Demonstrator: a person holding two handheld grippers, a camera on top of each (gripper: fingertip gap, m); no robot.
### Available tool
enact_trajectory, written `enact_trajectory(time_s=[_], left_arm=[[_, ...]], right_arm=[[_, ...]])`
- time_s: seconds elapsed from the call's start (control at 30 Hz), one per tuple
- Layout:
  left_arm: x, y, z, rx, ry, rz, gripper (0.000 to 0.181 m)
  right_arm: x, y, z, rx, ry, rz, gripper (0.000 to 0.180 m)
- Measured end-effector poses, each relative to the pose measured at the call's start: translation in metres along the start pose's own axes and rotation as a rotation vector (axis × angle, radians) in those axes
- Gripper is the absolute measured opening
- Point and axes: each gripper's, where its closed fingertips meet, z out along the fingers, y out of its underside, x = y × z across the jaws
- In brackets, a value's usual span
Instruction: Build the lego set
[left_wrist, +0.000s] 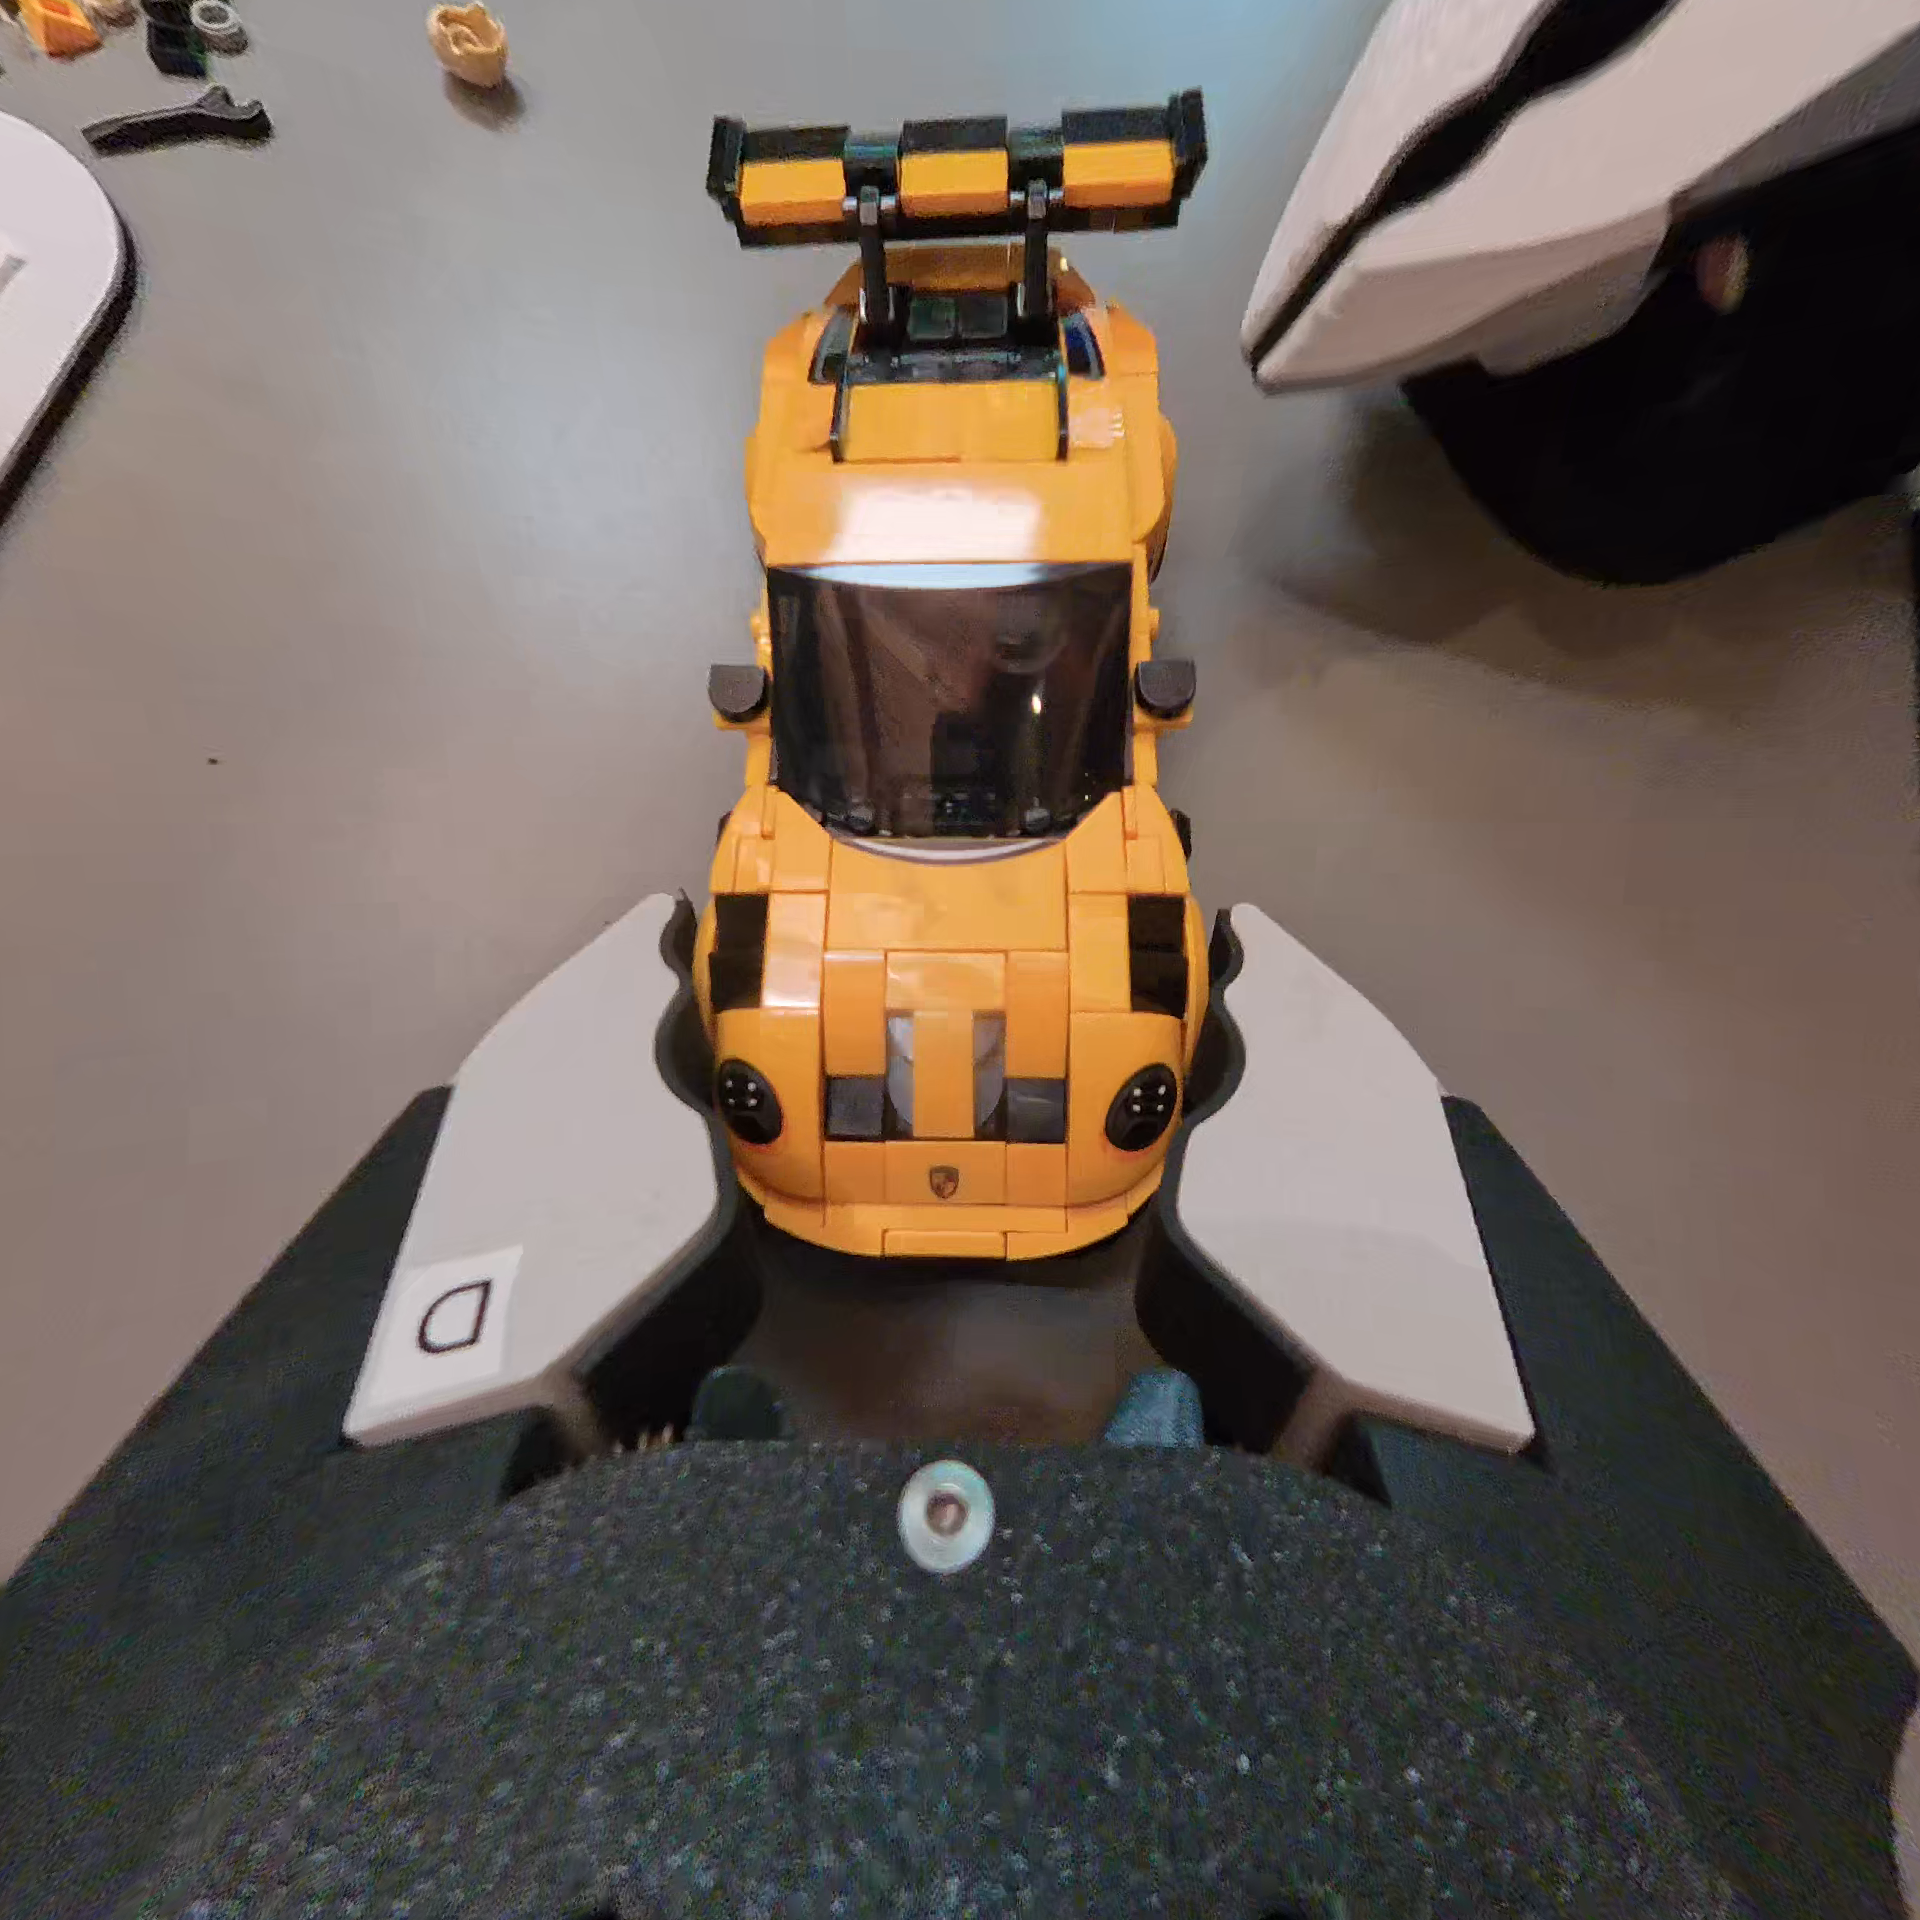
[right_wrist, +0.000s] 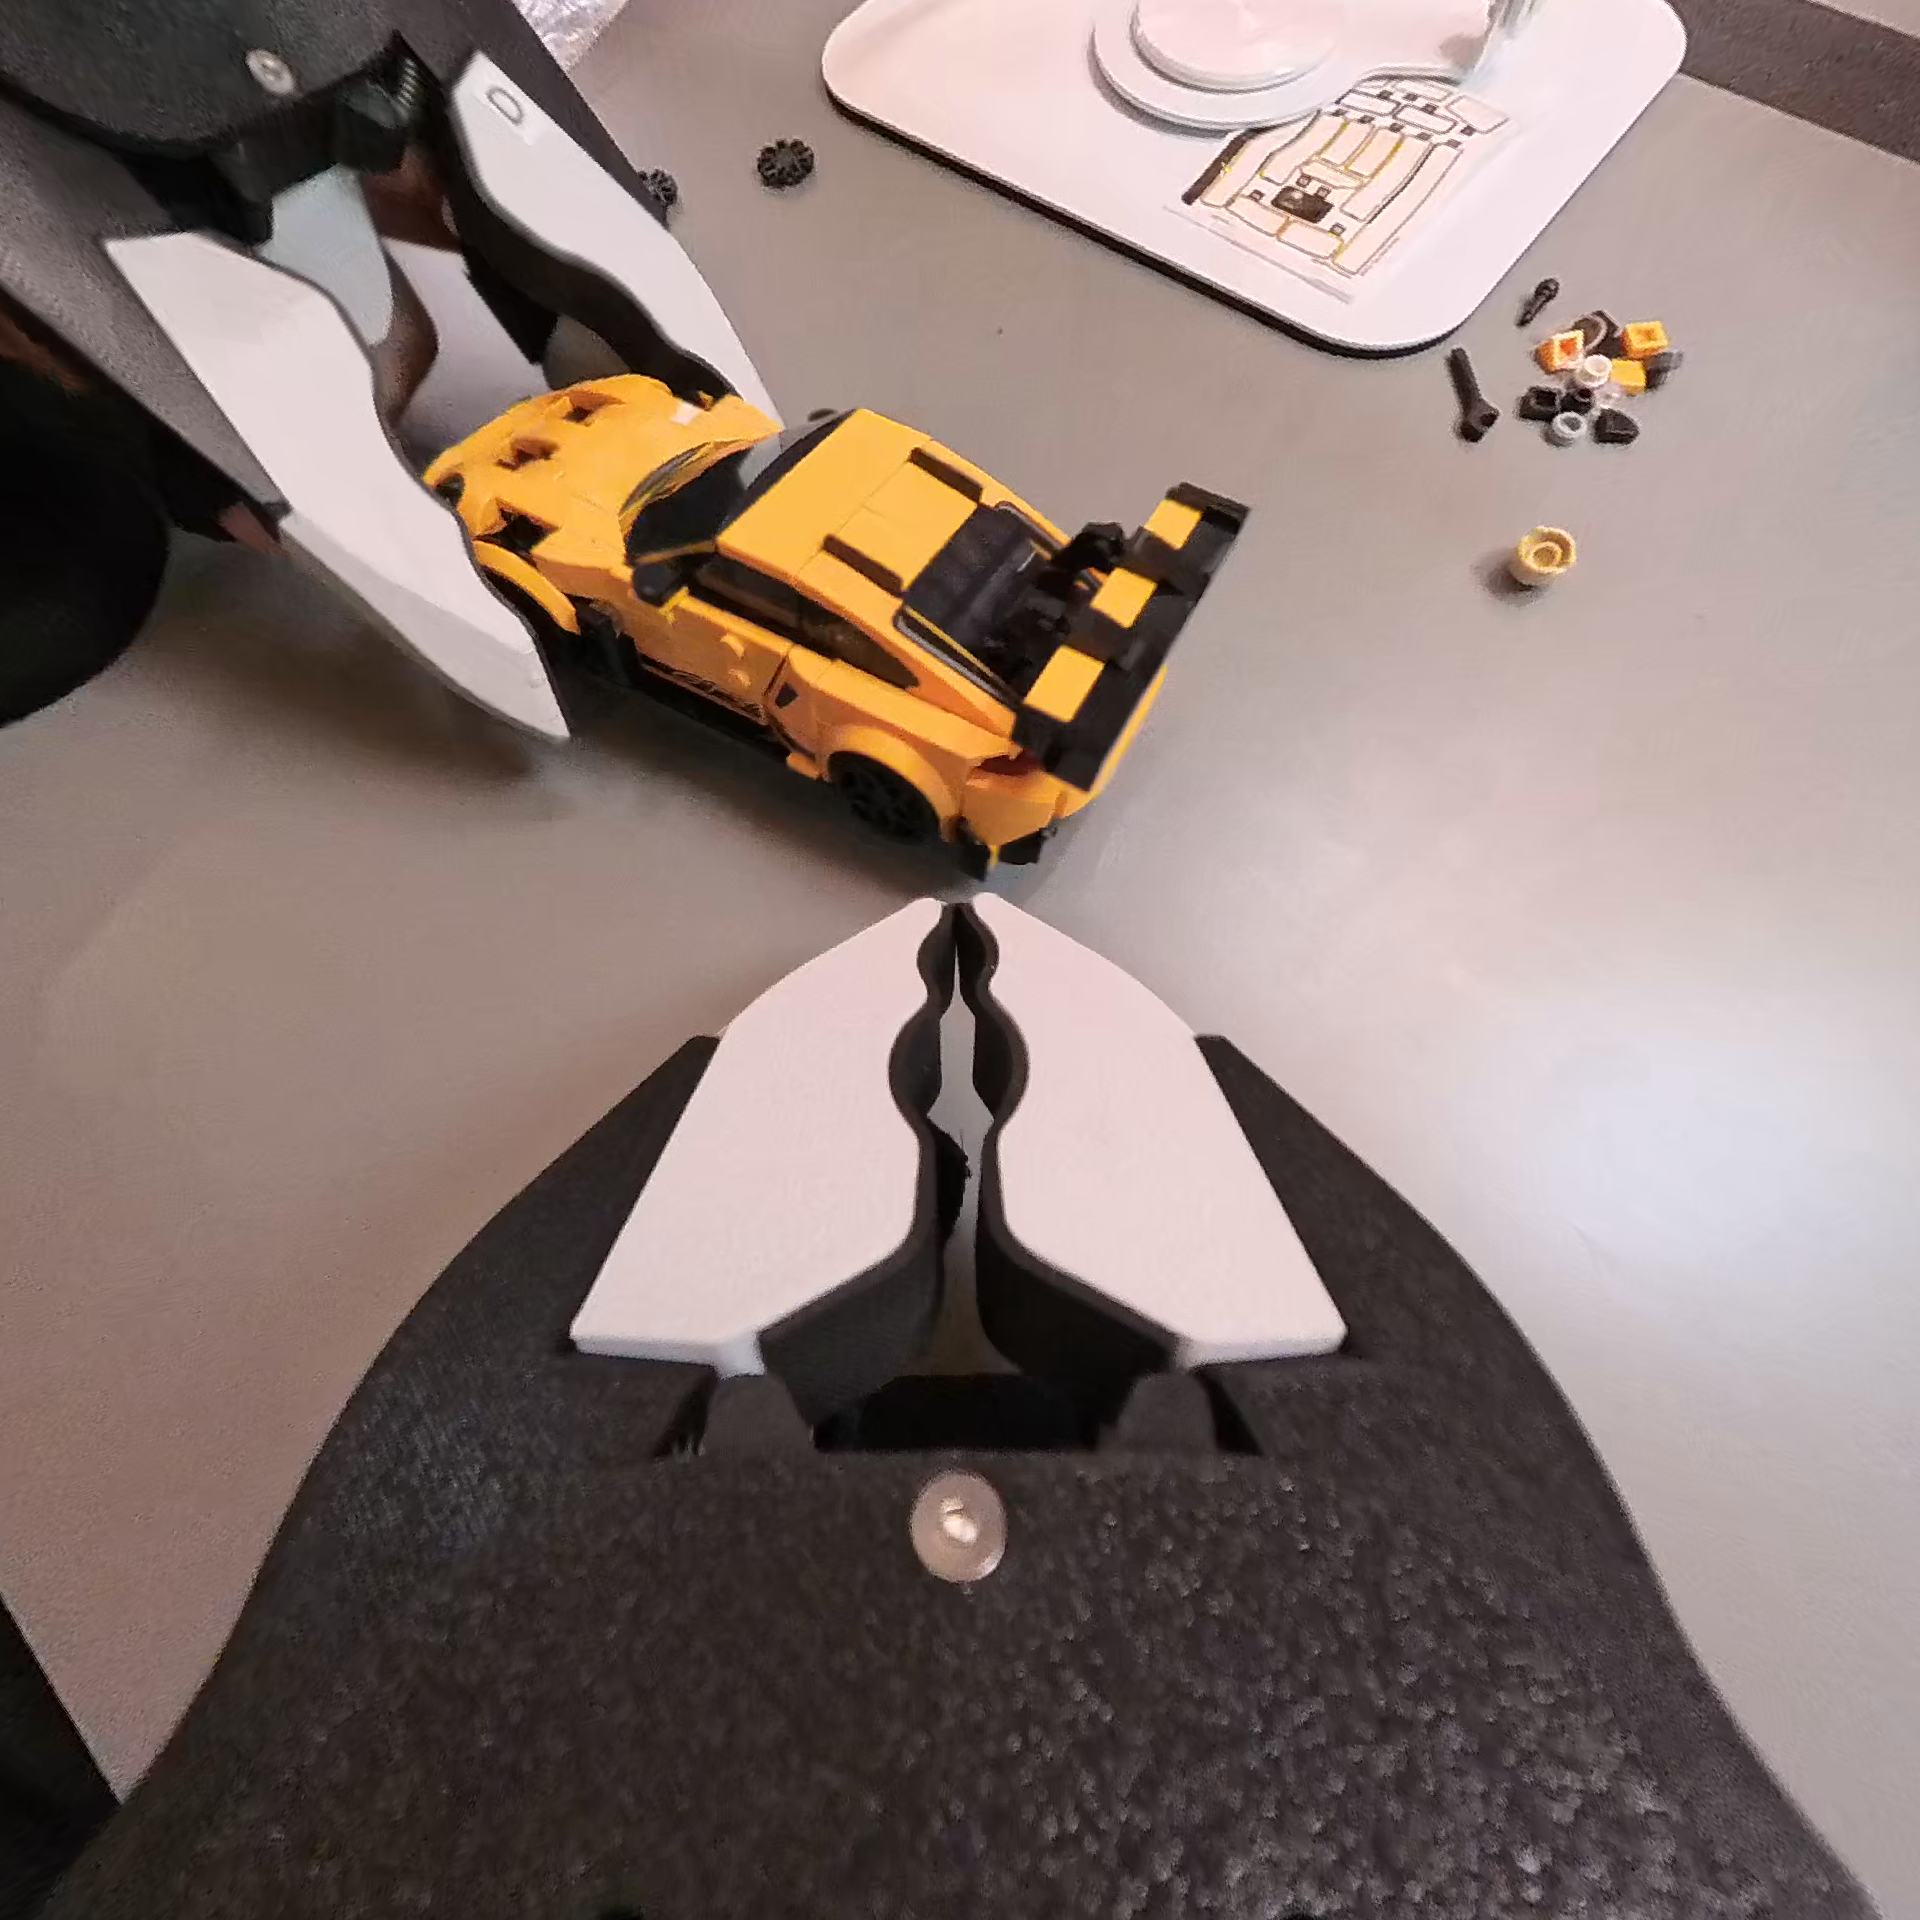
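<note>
A yellow and black lego car (left_wrist: 945, 727) with a rear wing stands on the grey table. My left gripper (left_wrist: 951, 935) is shut on the car's nose, one finger on each front flank. The right wrist view shows the car (right_wrist: 831, 613) from its rear side, with the left gripper (right_wrist: 649, 561) clamped on its front. My right gripper (right_wrist: 961, 914) is shut and empty, with its tips just short of the car's rear corner. It also shows at the top right of the left wrist view (left_wrist: 1507, 208).
A white tray (right_wrist: 1039, 156) at the back holds a round clear dish (right_wrist: 1226, 52) and a printed sheet (right_wrist: 1340, 177). A pile of small loose pieces (right_wrist: 1590, 384), a tan round piece (right_wrist: 1545, 556) and small black gear wheels (right_wrist: 784, 161) lie on the table. There is about 11 centimetres between the tips of the two grippers. About 15 centimetres separates my right fingertips from the tan round piece (right_wrist: 1545, 556).
</note>
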Motion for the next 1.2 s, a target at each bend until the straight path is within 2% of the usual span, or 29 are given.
enact_trajectory(time_s=[0.2, 0.37, 0.5, 0.6, 0.73, 0.97, 1.1, 1.2], left_arm=[[-0.004, 0.006, 0.005, -0.078, -0.149, 0.101, 0.086], [0.001, 0.008, 0.006, -0.113, -0.153, 0.130, 0.103], [0.007, -0.012, 0.007, -0.089, -0.142, 0.149, 0.106], [0.001, -0.020, 0.017, -0.153, -0.167, 0.196, 0.100], [0.001, -0.027, 0.028, -0.221, -0.140, 0.201, 0.084], [0.003, -0.029, 0.028, -0.253, -0.103, 0.199, 0.078], [0.003, -0.025, 0.026, -0.277, -0.105, 0.212, 0.080], [0.005, -0.019, 0.030, -0.316, -0.103, 0.240, 0.096]], right_arm=[[0.002, 0.003, -0.002, 0.005, 0.000, 0.005, 0.000], [0.001, 0.004, -0.004, 0.014, -0.007, 0.008, 0.000], [0.001, 0.004, -0.005, 0.025, -0.017, 0.018, 0.000], [0.001, 0.002, -0.006, 0.038, -0.023, 0.022, 0.000], [0.000, 0.002, -0.010, 0.056, -0.038, 0.028, 0.001], [0.000, -0.001, -0.014, 0.090, -0.061, 0.041, 0.002], [0.001, 0.000, -0.014, 0.096, -0.067, 0.045, 0.002], [0.001, -0.001, -0.015, 0.100, -0.065, 0.045, 0.002]])
